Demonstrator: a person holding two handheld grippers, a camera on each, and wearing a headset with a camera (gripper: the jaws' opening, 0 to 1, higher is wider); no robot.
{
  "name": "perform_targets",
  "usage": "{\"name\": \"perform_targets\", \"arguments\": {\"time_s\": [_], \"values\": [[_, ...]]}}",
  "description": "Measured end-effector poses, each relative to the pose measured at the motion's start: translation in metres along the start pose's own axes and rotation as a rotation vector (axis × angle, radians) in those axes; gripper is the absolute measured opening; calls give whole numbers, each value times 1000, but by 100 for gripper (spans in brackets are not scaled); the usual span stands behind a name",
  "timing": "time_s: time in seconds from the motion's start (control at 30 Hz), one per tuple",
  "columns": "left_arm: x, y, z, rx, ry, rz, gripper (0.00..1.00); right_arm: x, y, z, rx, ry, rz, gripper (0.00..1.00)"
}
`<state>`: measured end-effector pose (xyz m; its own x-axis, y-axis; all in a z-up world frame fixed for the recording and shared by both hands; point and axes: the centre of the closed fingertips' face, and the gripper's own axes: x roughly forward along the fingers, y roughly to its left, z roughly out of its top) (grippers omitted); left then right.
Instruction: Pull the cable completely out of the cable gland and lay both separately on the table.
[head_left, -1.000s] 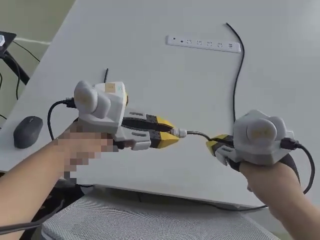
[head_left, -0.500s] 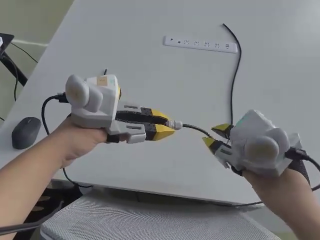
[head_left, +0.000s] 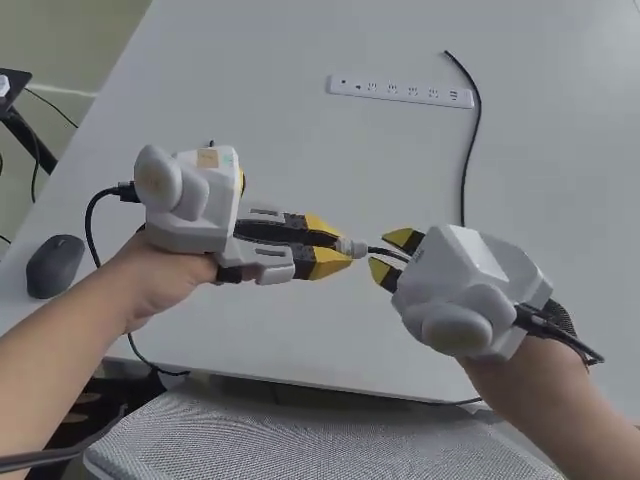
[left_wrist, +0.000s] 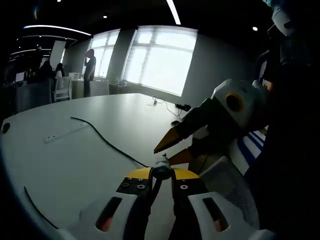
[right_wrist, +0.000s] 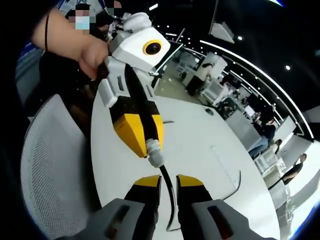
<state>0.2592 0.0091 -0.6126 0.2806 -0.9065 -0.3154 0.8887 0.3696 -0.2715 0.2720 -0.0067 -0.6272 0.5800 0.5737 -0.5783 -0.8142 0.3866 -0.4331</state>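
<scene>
My left gripper (head_left: 342, 250) is held above the white table's (head_left: 300, 140) near edge, shut on the small grey-white cable gland (head_left: 351, 247). The gland (left_wrist: 161, 169) sits between its yellow fingertips. A thin black cable (head_left: 382, 252) leaves the gland toward the right. My right gripper (head_left: 392, 255) is close to the gland, open, with one jaw on each side of the cable and a gap around it. In the right gripper view the cable (right_wrist: 169, 187) runs between its jaws up to the gland (right_wrist: 154, 150), which is held by the left gripper (right_wrist: 145, 142).
A white power strip (head_left: 400, 91) lies at the back of the table, and its black cord (head_left: 467, 160) runs toward the near edge. A dark mouse (head_left: 53, 262) sits at the left. A grey mesh chair (head_left: 270, 440) is just below the table edge.
My right gripper has opened off the cable, rolled over and moved left, close to the gland. My left gripper holds the gland in about the same place.
</scene>
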Motion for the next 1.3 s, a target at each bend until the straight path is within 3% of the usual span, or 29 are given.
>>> {"name": "perform_targets", "arguments": {"time_s": [0.17, 0.53, 0.6, 0.67, 0.73, 0.83, 0.93, 1.07, 1.2, 1.3], "values": [[-1, 0, 1, -5, -10, 2, 15, 0, -1, 2, 10, -1, -2, 2], [4, 2, 2, 2, -14, 14, 15, 1, -7, -9, 112, 24, -19, 1], [4, 2, 3, 1, -17, 13, 15, 0, -11, -12, 176, 18, -21, 1], [4, 3, 3, 2, -19, 15, 15, 0, -16, -19, 188, 32, -29, 0], [2, 4, 4, -7, -25, 15, 15, 0, -17, -24, 260, 25, -31, 0], [2, 4, 3, -9, -24, 19, 15, 0, -18, -32, 287, 32, -26, 0], [1, 5, 3, -9, -24, 22, 15, 2, -16, -43, 429, 22, -16, 0], [1, 5, 3, -12, -22, 22, 15, 3, -17, -57, 566, 20, -17, 0], [1, 6, 3, -14, -24, 27, 15, 4, -20, -70, 613, 24, -38, 0], [1, 6, 3, -12, -25, 27, 15, 5, -23, -80, 688, 22, -55, 0]]}}
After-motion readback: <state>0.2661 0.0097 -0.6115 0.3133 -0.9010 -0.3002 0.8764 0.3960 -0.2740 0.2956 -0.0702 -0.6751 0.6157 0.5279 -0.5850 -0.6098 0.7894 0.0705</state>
